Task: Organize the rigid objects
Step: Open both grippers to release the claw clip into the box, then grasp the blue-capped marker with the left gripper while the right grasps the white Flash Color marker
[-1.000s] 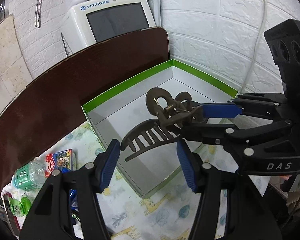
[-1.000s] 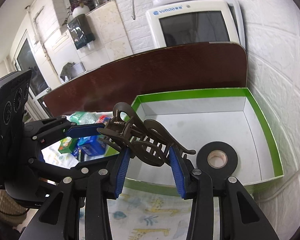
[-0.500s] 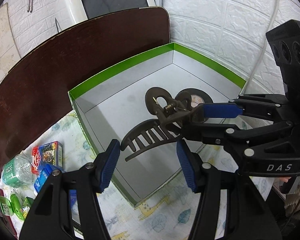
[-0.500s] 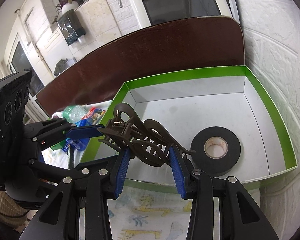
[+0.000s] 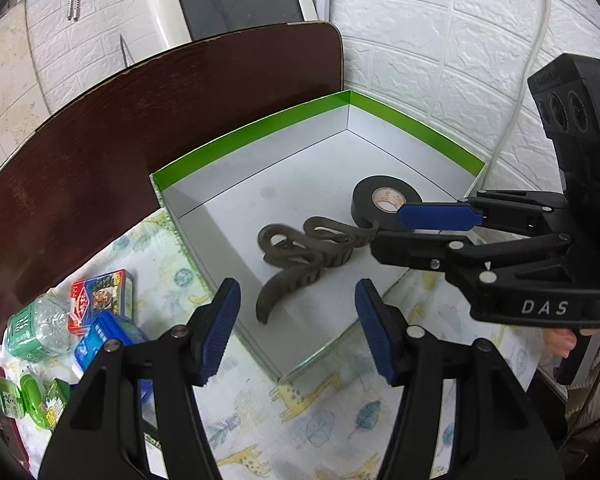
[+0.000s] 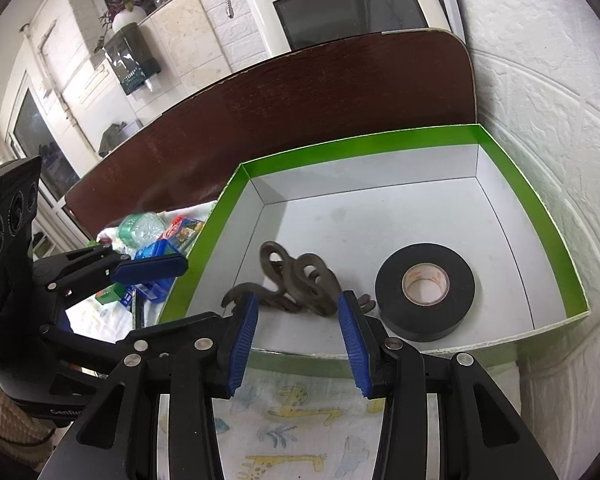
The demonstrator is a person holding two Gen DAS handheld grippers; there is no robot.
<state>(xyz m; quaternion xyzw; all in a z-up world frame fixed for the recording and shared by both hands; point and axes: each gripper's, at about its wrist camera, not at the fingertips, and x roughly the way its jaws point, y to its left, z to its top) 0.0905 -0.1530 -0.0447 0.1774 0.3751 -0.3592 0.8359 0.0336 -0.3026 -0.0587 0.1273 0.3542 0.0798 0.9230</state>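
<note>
Inside the green-rimmed box [image 6: 512, 168], a brown hair claw clip [image 6: 296, 280] lies on the white floor, toward the near wall, with a roll of black tape [image 6: 425, 291] just beside it on the side nearer the white brick wall. From the left wrist view the clip [image 5: 300, 254] looks to rest on its side, and one curved end seems to touch the tape roll [image 5: 380, 200], though I cannot tell for sure.

Both grippers are empty. The right gripper [image 6: 298, 332] hovers at the box's near edge with its jaws spread, the clip visible between and beyond the blue pads with nothing pinched. The left gripper [image 5: 296, 324] hangs just outside the box's near corner, its jaws also spread wide and holding nothing.

As a judgement, the task is partly done — two rigid things are in the box, and more wait outside it. On the patterned cloth [image 5: 300, 420] beyond the box's far-left wall sit a red card box [image 5: 100, 300], a blue packet [image 5: 104, 340], a green plastic bottle [image 5: 36, 328] and some small green packets [image 5: 28, 396]. These appear untouched and would likely be next — the left gripper is the nearer one to them. A dark wooden board [image 5: 140, 120] stands behind the box, with a white appliance [image 5: 236, 0] behind that.
</note>
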